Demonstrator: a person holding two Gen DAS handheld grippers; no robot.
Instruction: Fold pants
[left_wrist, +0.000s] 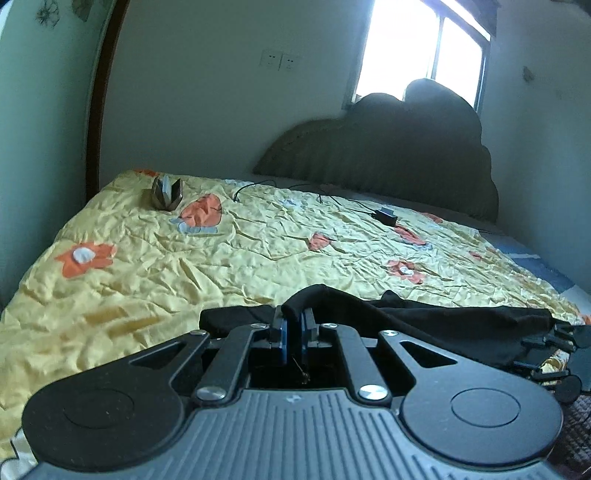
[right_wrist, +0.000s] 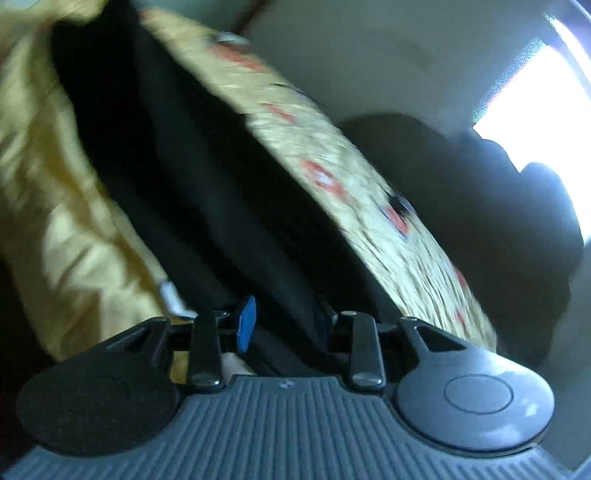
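The black pants (left_wrist: 424, 317) lie bunched along the near edge of a bed with a yellow floral quilt (left_wrist: 221, 251). My left gripper (left_wrist: 294, 325) is shut on a fold of the pants, with cloth pinched between its blue pads. In the right wrist view, which is tilted and blurred, the pants (right_wrist: 207, 192) run as a dark band away from my right gripper (right_wrist: 286, 325). Its jaws stand apart with the cloth lying between them. The right gripper also shows at the right edge of the left wrist view (left_wrist: 561, 347).
A grey folded object (left_wrist: 166, 192) stands on the quilt at the far left. A black charger with its cable (left_wrist: 386, 215) lies at the far right. A dark headboard (left_wrist: 388, 162) and a bright window (left_wrist: 424, 48) are behind the bed. The quilt also shows in the right wrist view (right_wrist: 351, 177).
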